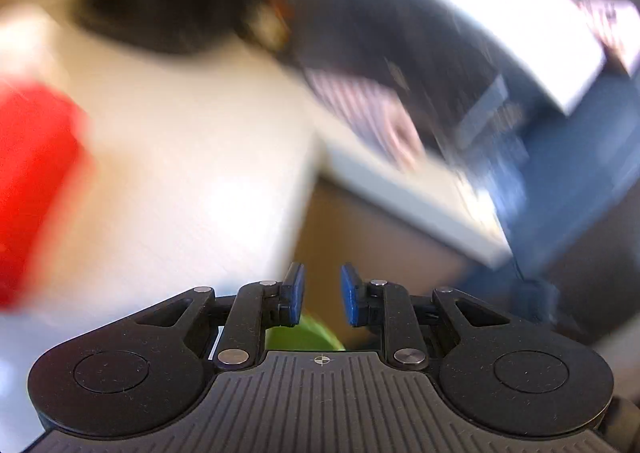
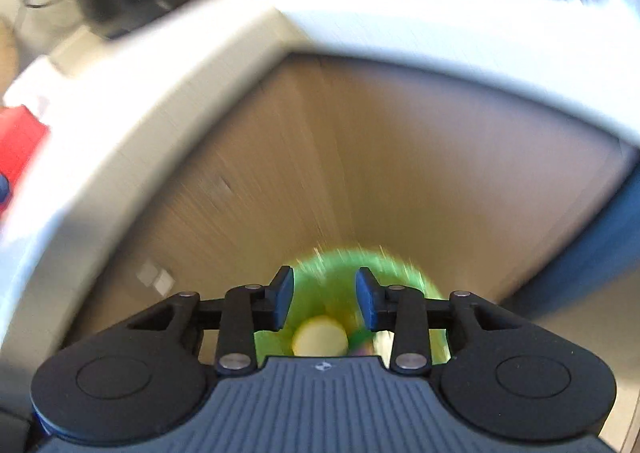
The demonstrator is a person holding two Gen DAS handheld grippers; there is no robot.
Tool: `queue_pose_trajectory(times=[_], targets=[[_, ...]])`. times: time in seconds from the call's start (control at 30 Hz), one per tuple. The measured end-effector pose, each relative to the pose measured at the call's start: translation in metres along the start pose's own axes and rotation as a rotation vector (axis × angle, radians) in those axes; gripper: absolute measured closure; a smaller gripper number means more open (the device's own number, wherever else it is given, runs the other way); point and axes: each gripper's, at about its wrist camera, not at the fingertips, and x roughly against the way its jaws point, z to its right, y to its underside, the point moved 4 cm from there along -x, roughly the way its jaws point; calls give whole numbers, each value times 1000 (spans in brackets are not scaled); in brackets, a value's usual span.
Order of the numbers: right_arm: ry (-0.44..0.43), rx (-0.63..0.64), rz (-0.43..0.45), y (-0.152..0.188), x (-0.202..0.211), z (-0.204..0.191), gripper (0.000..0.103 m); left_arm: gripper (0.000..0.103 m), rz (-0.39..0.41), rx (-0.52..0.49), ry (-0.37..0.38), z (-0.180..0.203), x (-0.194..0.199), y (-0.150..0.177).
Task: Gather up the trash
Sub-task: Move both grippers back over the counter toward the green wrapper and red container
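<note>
My right gripper [image 2: 324, 299] hangs empty, pads parted, above a round green plastic bin [image 2: 340, 281] holding a pale yellow ball [image 2: 320, 337]. My left gripper [image 1: 322, 293] is slightly parted too, gripping nothing.

We see a green bin [image 2: 340, 293] on the brown floor, at six o'clock in the right wrist view, blurred. Inside lies a pale yellow round piece [image 2: 320, 337], with something small and green [image 2: 362, 337] just beside it at three o'clock.
</note>
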Motion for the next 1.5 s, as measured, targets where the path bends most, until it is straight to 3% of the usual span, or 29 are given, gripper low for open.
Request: queue_pose_trajectory(times=[0.07, 0.2, 0.3, 0.4, 0.57, 0.67, 0.8, 0.83, 0.9, 1.0, 1.1, 1.2, 1.4, 1.5], targets=[[-39, 62, 75, -25, 13, -26, 65, 80, 121, 29, -118, -24, 32, -11], [-132, 182, 224, -60, 37, -87, 39, 80, 303, 205, -301, -83, 86, -12], [-216, 277, 255, -76, 46, -132, 37, 80, 354, 330, -415, -119, 111, 0], [-313, 360, 244, -86, 47, -177, 37, 80, 382, 436, -440, -148, 121, 9], [-417, 439, 229, -91, 45, -225, 37, 80, 427, 514, -373, -170, 112, 9], [-435, 465, 232, -92, 43, -231, 37, 79, 387, 519, -346, -171, 90, -2], [-421, 450, 222, -95, 36, -218, 37, 79, 246, 369, -162, -132, 64, -8], [-417, 442, 217, -96, 32, -215, 36, 79, 228, 344, -153, -123, 62, -6], [-399, 432, 212, -98, 24, -211, 36, 79, 218, 284, -233, -111, 64, 0], [-403, 424, 201, -96, 21, -205, 36, 79, 167, 179, -428, -109, 68, 11], [-413, 447, 188, -91, 18, -208, 36, 79, 83, 128, -505, -119, 64, 18], [-424, 460, 175, -85, 16, -212, 36, 79, 49, 95, -540, -131, 63, 19], [-423, 455, 142, -78, 12, -205, 36, 79, 81, 275, -504, -170, 66, 9], [-414, 449, 127, -75, 10, -198, 36, 78, 35, 294, -471, -174, 58, 11]])
